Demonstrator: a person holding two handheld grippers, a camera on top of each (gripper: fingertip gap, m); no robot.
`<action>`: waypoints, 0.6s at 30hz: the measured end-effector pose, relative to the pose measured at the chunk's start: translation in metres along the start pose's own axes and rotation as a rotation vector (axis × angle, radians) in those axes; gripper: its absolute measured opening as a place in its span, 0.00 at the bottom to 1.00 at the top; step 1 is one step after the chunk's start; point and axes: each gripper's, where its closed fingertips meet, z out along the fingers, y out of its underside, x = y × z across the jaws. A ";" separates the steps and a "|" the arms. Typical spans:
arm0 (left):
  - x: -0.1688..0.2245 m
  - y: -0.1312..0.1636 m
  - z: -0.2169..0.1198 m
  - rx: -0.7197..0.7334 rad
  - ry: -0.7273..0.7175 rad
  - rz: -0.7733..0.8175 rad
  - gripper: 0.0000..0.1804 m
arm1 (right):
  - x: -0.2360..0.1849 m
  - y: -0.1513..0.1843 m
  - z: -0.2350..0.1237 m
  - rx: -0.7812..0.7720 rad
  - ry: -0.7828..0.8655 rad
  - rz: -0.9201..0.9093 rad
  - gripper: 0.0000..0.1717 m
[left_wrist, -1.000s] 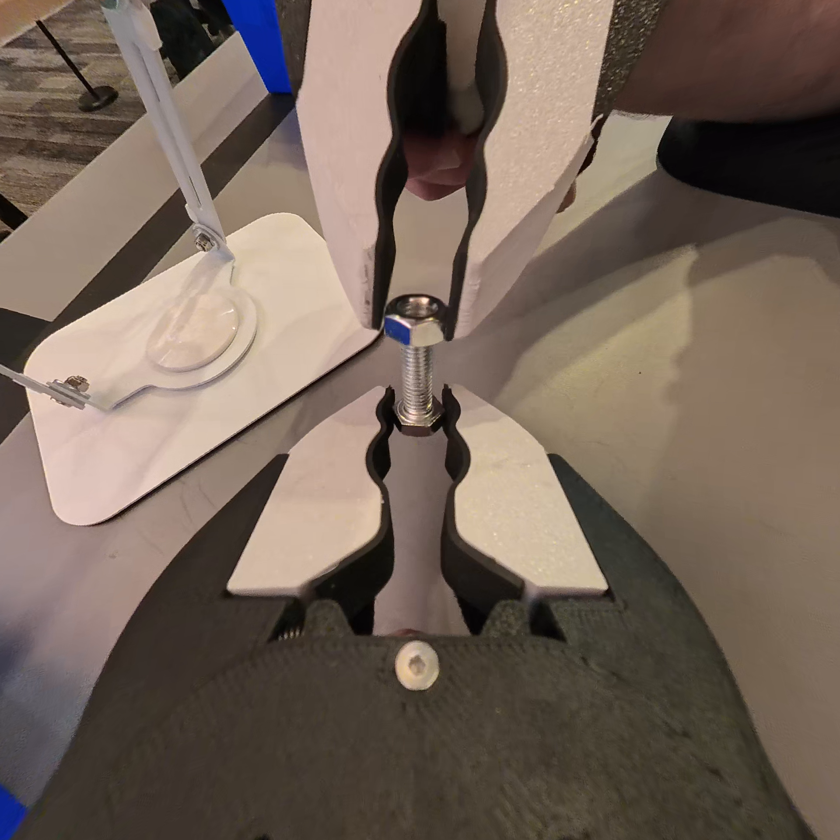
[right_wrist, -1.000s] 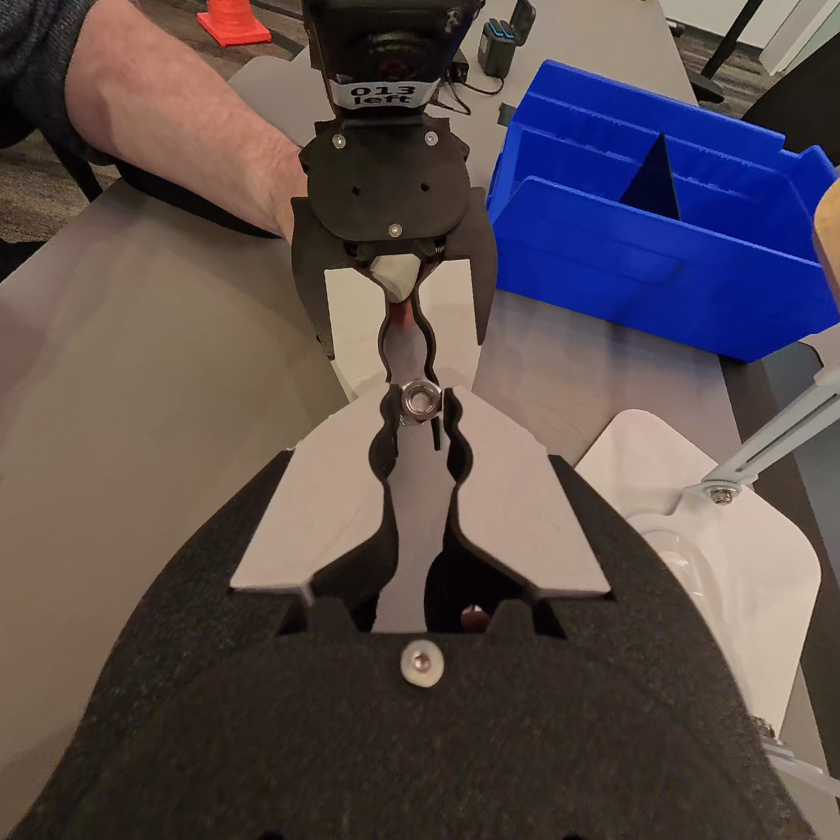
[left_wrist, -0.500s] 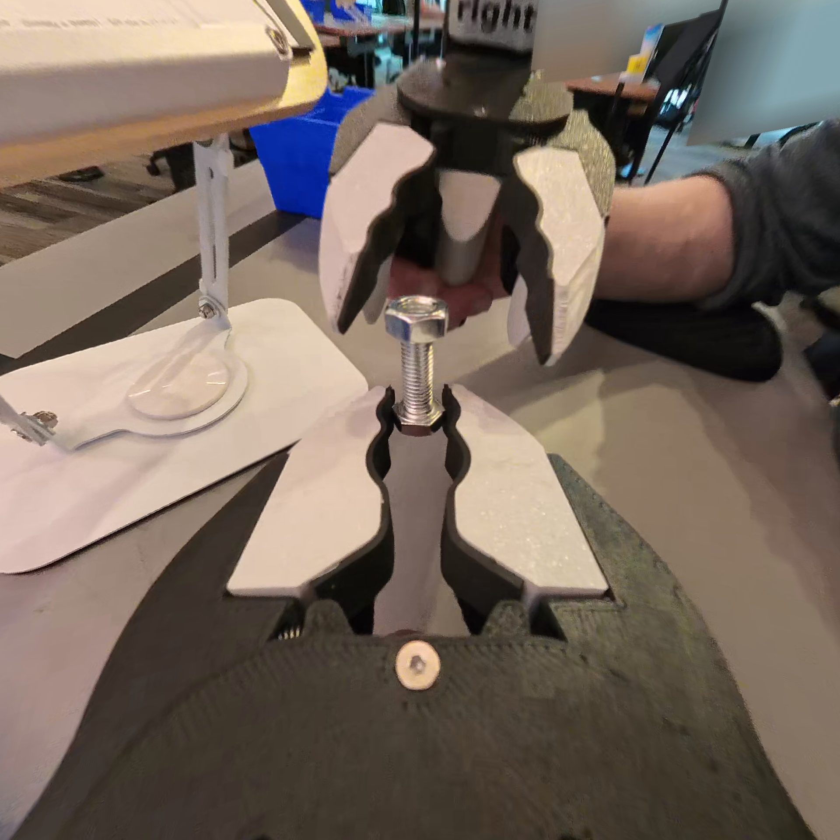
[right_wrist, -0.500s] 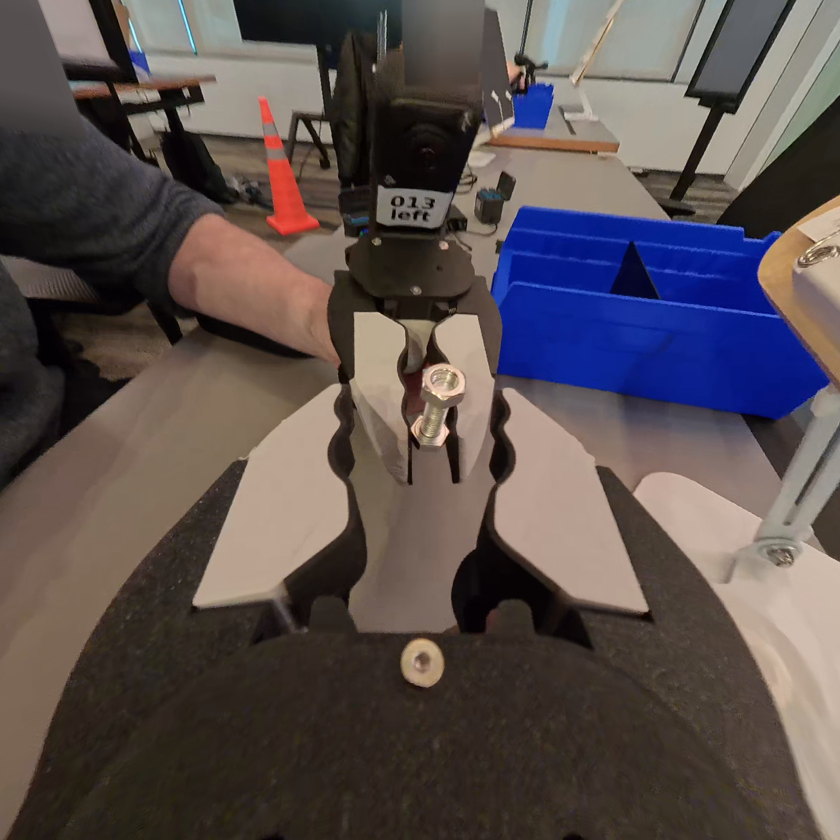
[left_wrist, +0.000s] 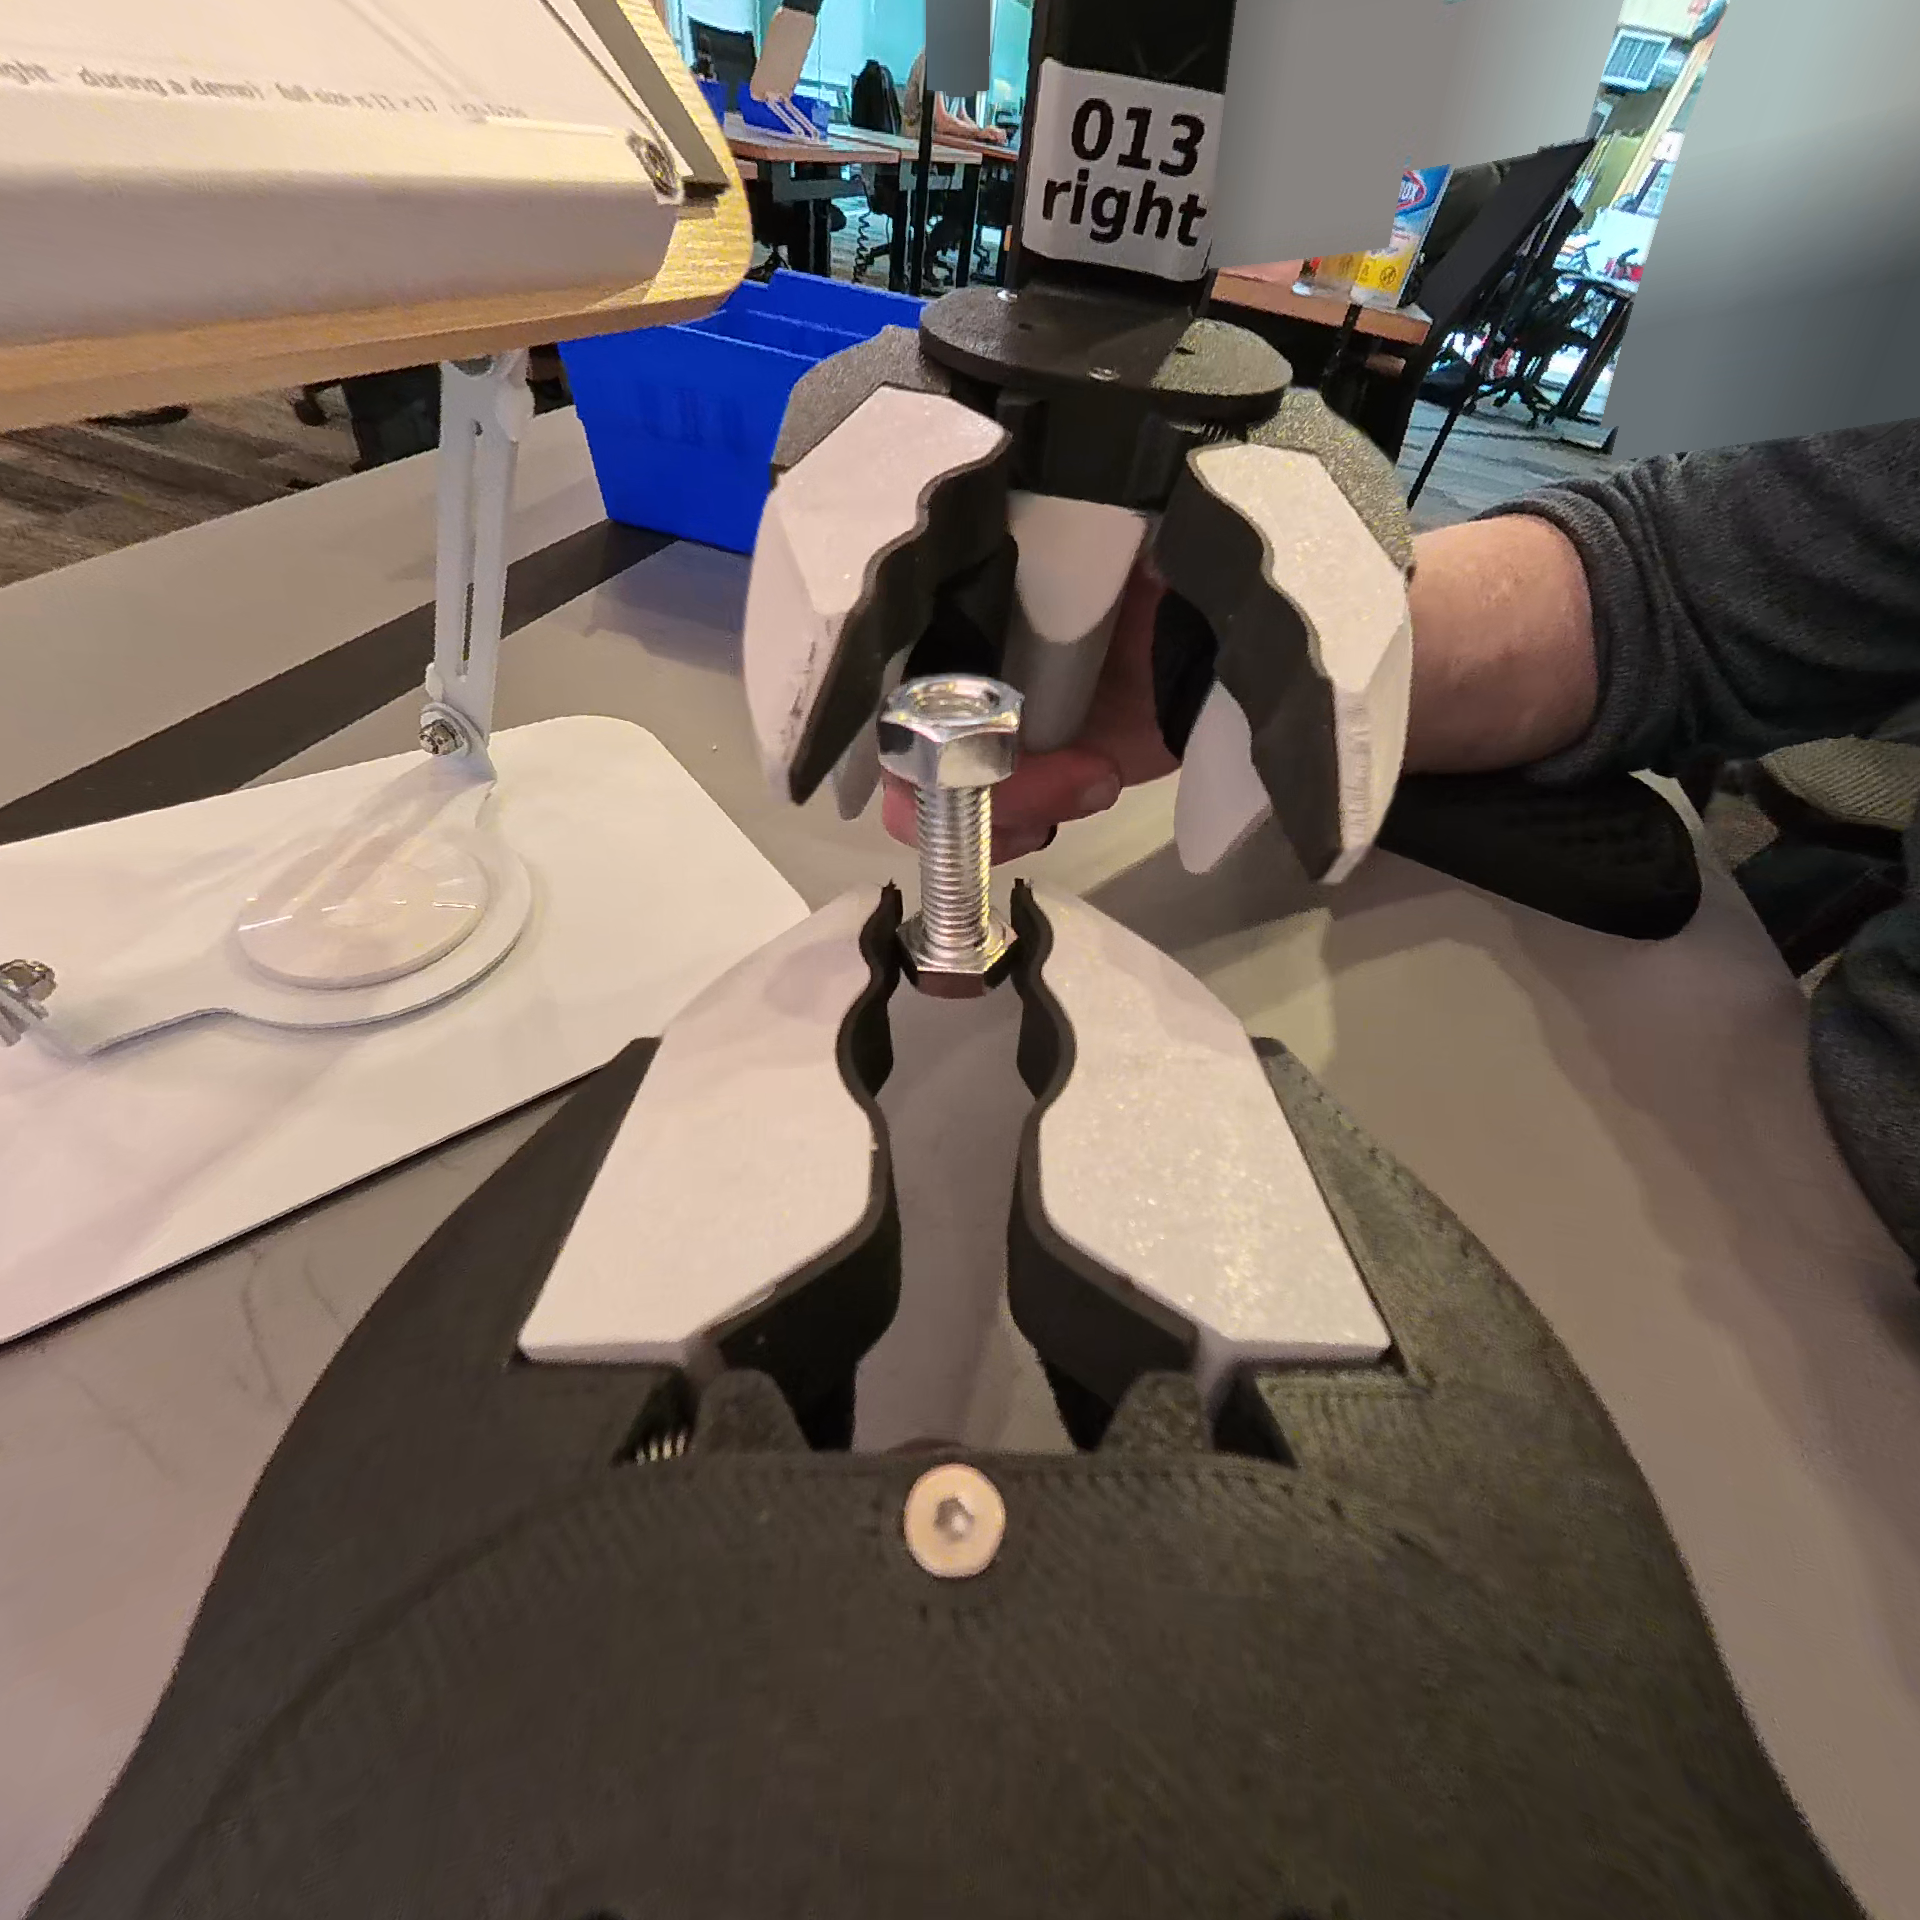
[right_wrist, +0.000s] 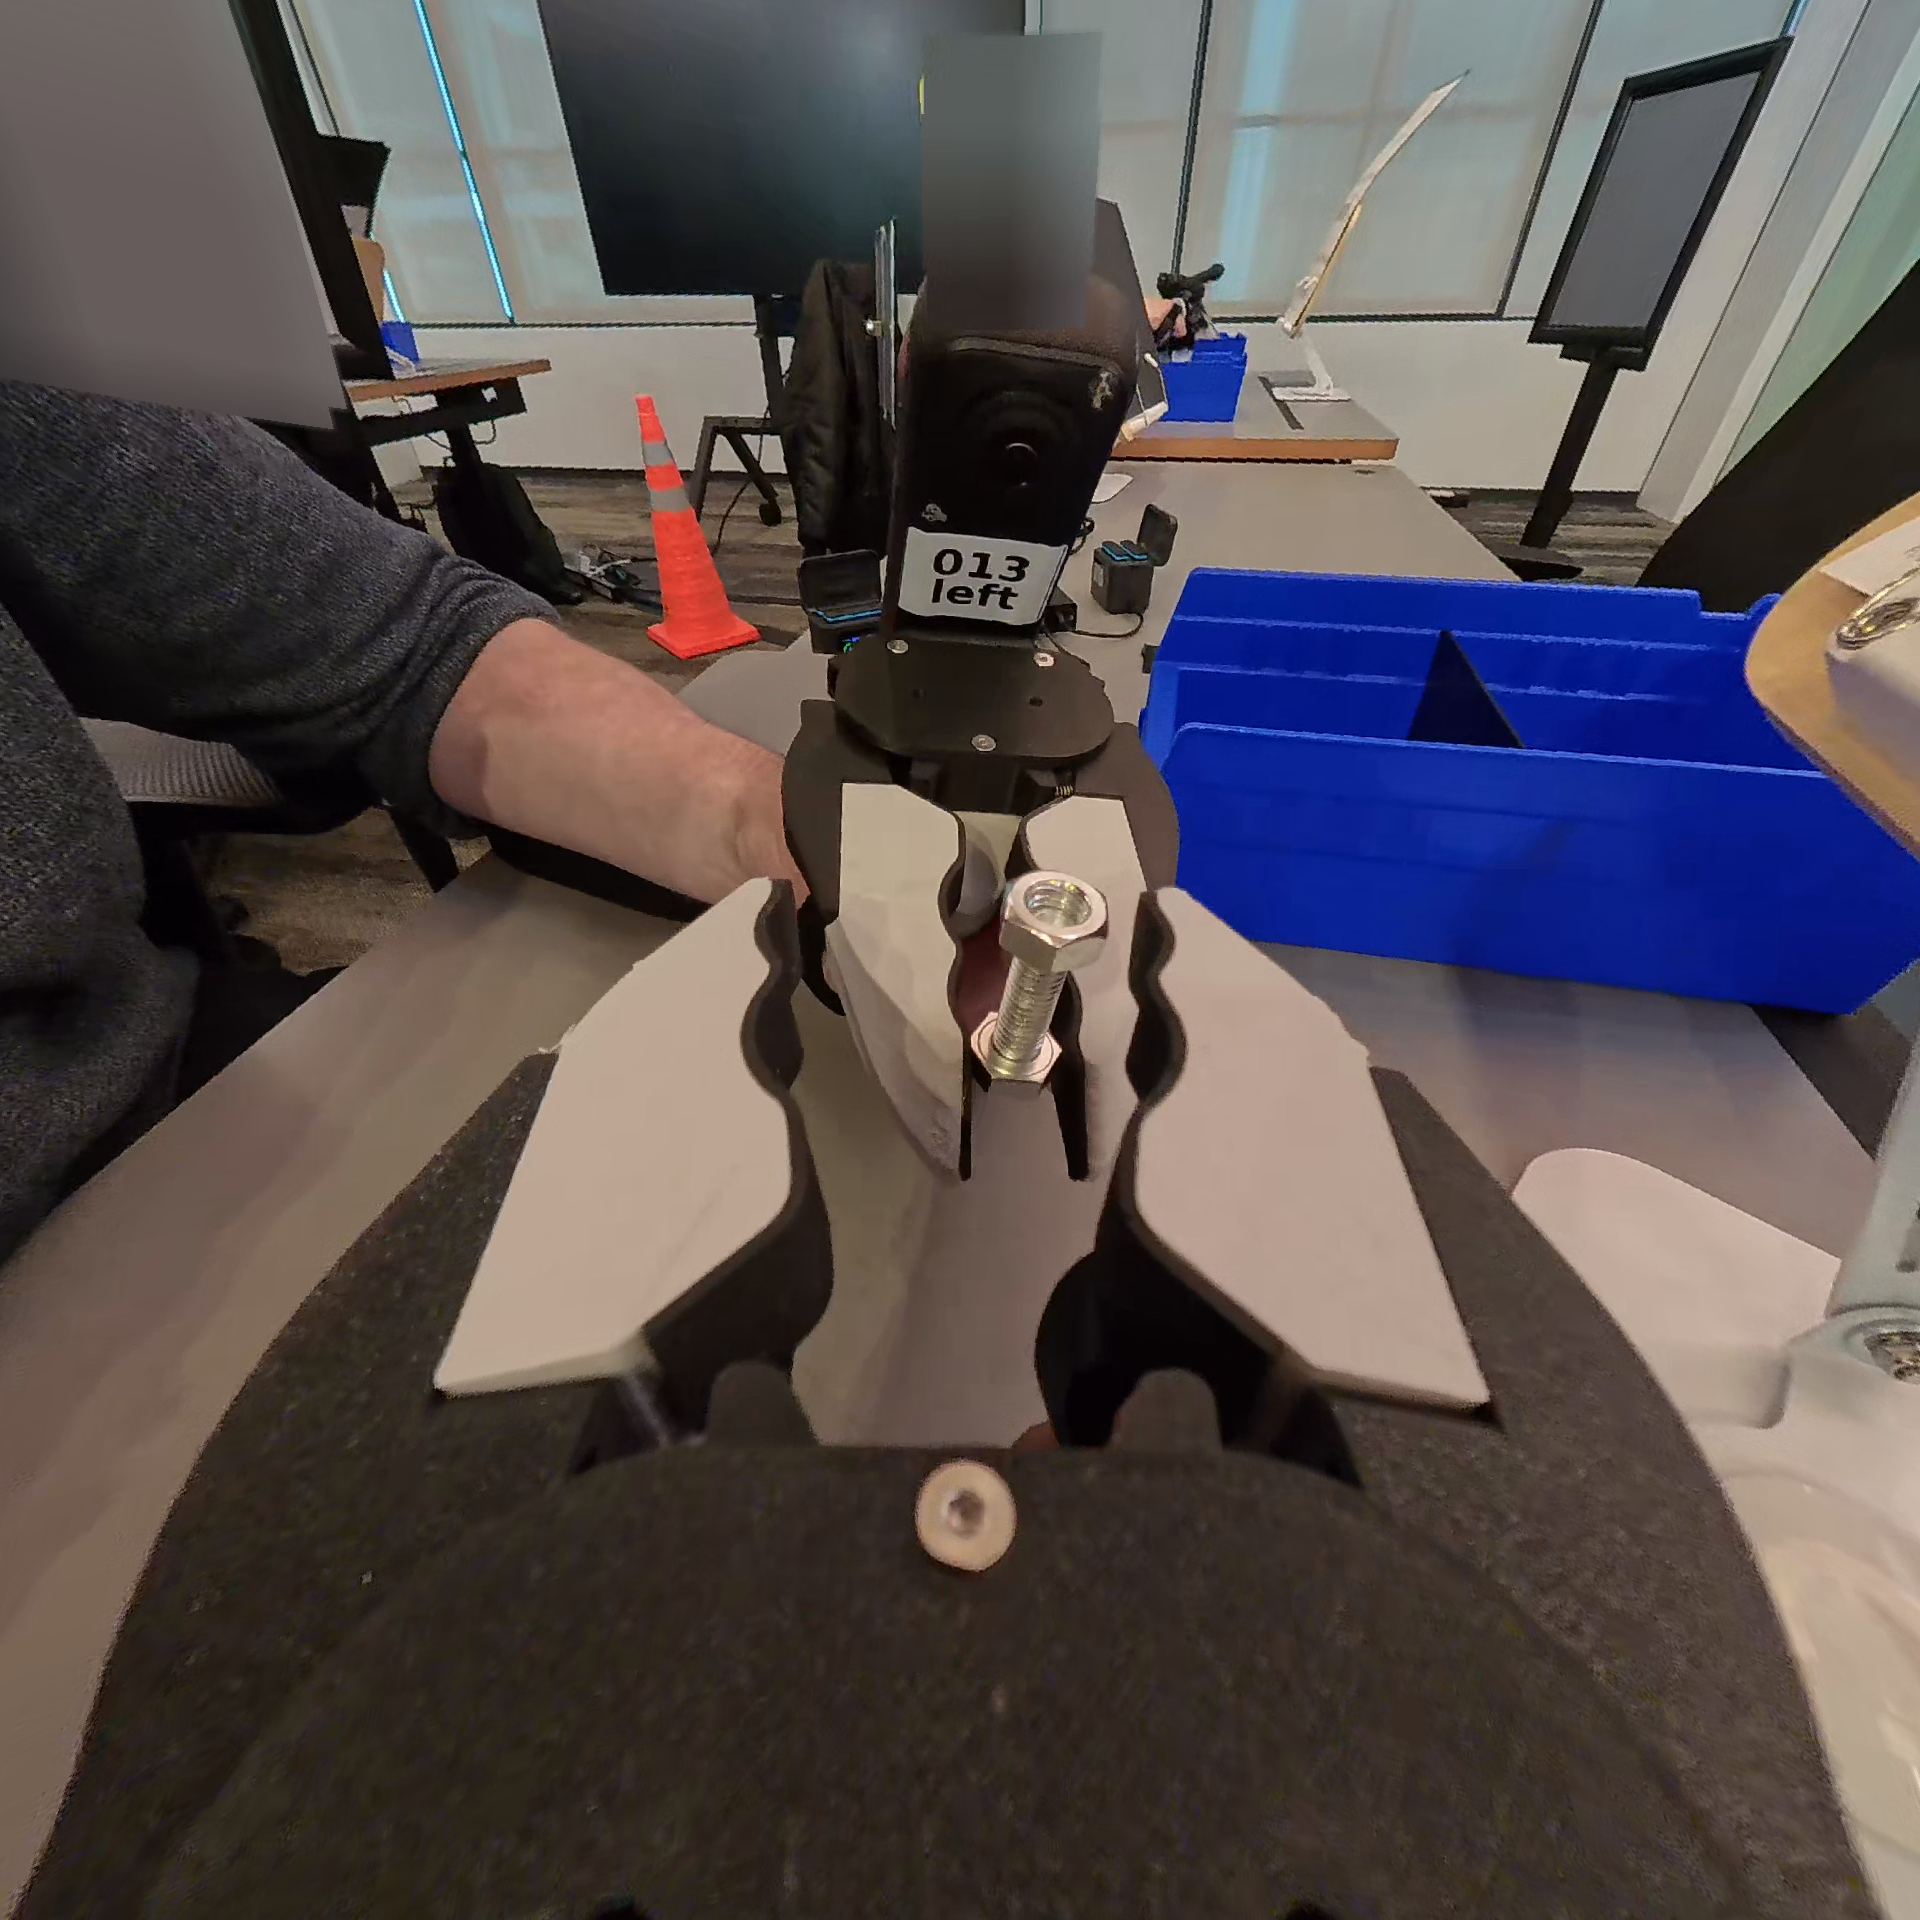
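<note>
Upright, bolt (left_wrist: 954, 862) clamped in left tool (left_wrist: 956, 940).

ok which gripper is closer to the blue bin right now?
Left. The left gripper, clamping the bolt by its head, sits just beside the blue bin in the right wrist view. The right gripper, jaws open, faces it from the bolt's far side.

Bolt (left_wrist: 953, 862) and nut (left_wrist: 948, 734): bright silver, shiny. Left gripper (left_wrist: 954, 940): white finger faces, black inner edges, matte black body. Right gripper (right_wrist: 961, 940): same white and black. Bin (right_wrist: 1538, 831): saturated blue. Table (left_wrist: 1455, 1091): plain grey. Stand base (left_wrist: 312, 1039): white. Board (left_wrist: 364, 332) above it: pale wood edge. Cone (right_wrist: 681, 540): orange, grey bands. Sleeve (right_wrist: 208, 582): heathered dark grey.
</note>
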 end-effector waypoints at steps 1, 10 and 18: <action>-0.001 0.000 0.000 0.002 -0.003 -0.003 0.11 | 0.000 0.000 -0.001 0.003 -0.004 0.002 0.35; -0.003 0.000 -0.001 0.002 -0.009 -0.009 0.11 | 0.000 0.003 -0.003 -0.016 -0.011 -0.006 0.32; -0.004 -0.003 -0.003 0.021 0.001 -0.024 0.11 | 0.002 -0.001 -0.016 -0.005 -0.012 -0.028 0.24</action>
